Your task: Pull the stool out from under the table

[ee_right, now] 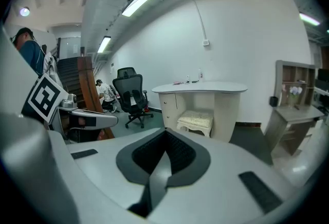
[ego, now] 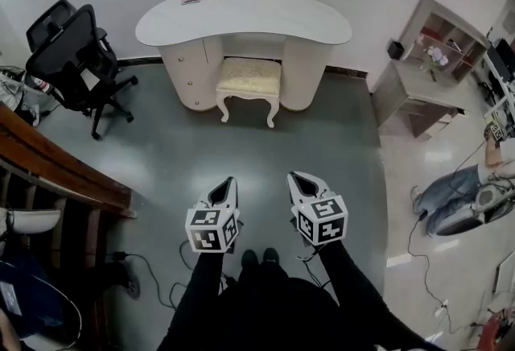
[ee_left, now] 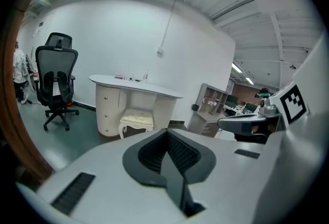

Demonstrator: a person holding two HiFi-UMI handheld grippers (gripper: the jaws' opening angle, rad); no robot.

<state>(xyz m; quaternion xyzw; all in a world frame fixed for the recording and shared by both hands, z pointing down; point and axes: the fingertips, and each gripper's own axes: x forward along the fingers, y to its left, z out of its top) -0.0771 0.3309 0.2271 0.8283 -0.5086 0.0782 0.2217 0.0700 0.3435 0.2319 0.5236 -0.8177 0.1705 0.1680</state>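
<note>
A cream stool with a padded seat and curved legs stands tucked in the knee gap of a white curved dressing table against the far wall. The left gripper view shows the stool small and far off, and so does the right gripper view, where the stool sits under the table. My left gripper and right gripper are held side by side in front of me, well short of the stool, both shut with nothing between the jaws.
A black office chair stands at the left of the table. A wooden stair rail runs along my left. A small shelf desk is at the right, with a seated person's legs and cables on the floor beyond.
</note>
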